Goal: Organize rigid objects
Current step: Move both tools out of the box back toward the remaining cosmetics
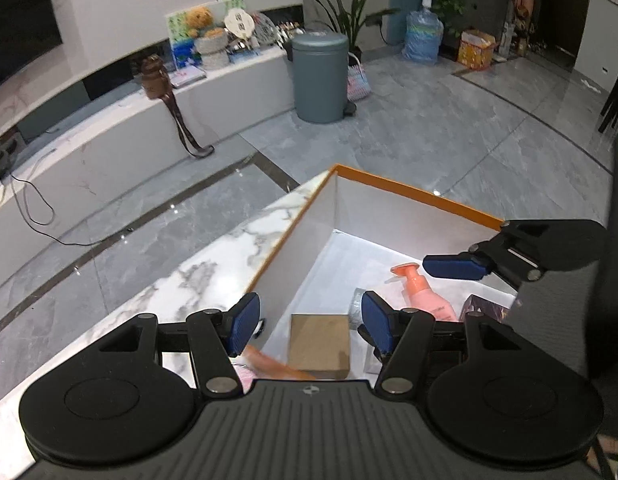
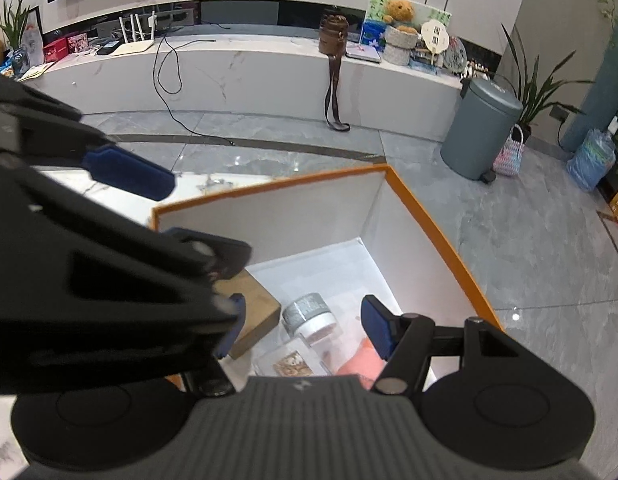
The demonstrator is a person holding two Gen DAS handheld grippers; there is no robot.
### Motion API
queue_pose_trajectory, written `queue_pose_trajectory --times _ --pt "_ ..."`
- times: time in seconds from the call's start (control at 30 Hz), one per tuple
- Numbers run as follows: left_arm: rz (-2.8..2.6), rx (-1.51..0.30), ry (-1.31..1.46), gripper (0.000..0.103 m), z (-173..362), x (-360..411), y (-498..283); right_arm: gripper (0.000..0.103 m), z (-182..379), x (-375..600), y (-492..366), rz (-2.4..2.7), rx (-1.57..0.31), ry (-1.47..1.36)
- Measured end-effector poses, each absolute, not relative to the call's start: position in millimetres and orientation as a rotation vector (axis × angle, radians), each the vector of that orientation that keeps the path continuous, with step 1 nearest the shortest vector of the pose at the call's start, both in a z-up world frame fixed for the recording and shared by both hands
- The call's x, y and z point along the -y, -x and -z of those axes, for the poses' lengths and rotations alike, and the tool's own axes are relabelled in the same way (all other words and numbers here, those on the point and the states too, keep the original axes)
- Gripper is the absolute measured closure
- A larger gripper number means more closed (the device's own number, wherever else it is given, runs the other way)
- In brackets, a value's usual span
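A white box with an orange rim (image 1: 409,193) (image 2: 429,220) stands on a marble table (image 1: 213,264). On its floor lie a brown cardboard box (image 1: 319,346) (image 2: 257,312), a silver-lidded jar (image 2: 309,314) (image 1: 358,303), a pink pump bottle (image 1: 423,292) (image 2: 359,356), a clear packet (image 2: 293,362) and a dark purple carton (image 1: 485,308). My left gripper (image 1: 311,328) (image 2: 201,222) hangs open above the brown box, nothing between its pads. My right gripper (image 2: 305,326) is open and empty over the jar. One of its blue pads (image 1: 453,266) shows beside the bottle.
Grey tiled floor surrounds the table's far corner. A grey pedal bin (image 1: 319,76) (image 2: 481,128) and a woven basket (image 2: 508,154) stand near a low white bench (image 2: 249,76). The bench carries a brown bag (image 2: 332,34), a cable and ornaments.
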State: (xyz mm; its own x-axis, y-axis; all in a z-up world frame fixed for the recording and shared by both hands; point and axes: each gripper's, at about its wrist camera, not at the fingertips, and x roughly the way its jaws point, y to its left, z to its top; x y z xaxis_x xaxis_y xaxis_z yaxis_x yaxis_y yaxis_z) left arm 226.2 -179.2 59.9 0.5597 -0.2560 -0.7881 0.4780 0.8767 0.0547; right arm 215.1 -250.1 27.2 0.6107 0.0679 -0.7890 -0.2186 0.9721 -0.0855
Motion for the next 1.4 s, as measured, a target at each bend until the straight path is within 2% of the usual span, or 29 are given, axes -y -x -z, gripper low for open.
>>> queue_pose_trajectory --times 0.4,0.7,0.83,1.4 --pt "0.367 -0.81 -0.159 0.033 -76.1 115.2 -192.2 0.039 -49.9 196.9 -189.4 -0.267 -0.791 0.255" --pt "0.352 -0.789 -0.112 0.033 -68.8 87.2 -180.2 0.039 -45.8 166.8 -169.8 -0.329 -0.7 0.325" --pt "0.355 -0.779 -0.096 0.027 -57.1 73.8 -174.9 0.039 -40.4 160.1 -164.5 -0.378 -0.676 0.373" --pt "0.179 -0.843 0.073 0.027 21.1 -17.3 -173.7 0.039 11.2 139.7 -159.5 -0.56 -0.737 0.614"
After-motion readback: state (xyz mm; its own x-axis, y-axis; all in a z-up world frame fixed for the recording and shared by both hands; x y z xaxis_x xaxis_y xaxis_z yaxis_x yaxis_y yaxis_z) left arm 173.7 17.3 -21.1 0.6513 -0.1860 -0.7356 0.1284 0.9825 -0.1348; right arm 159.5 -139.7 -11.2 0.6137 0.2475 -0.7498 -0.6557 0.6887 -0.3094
